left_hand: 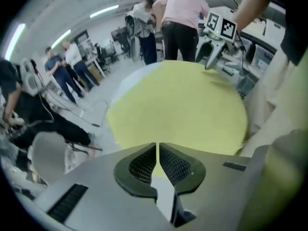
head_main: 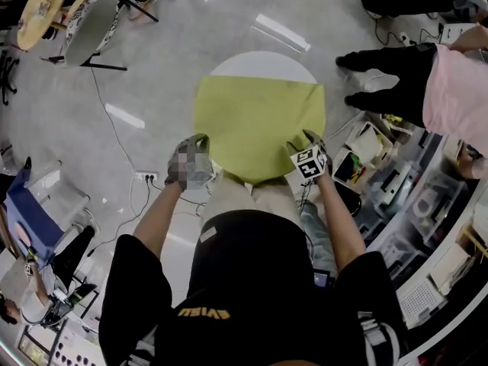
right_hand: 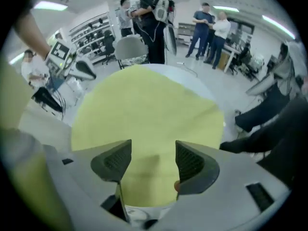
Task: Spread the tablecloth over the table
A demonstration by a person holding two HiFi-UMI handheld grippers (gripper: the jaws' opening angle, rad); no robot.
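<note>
Grey flr (head_main: 61, 105), chair (right_hand: 130, 47), ceiling strip lights (left_hand: 103, 11)

The round white tabletop (head_main: 263, 61) stands on a glossy grey floor (head_main: 152, 67). A yellow-green fabric tablecloth (head_main: 259, 124) lies directly on the tabletop and covers most of it. In the head view the cloth's far edge runs straight across, and beyond it a white crescent of tabletop stays bare. The two far corners of the cloth reach the rim on either side. On the near side the cloth covers the tabletop up to its curved rim. It lies mostly flat, with a few faint creases
</note>
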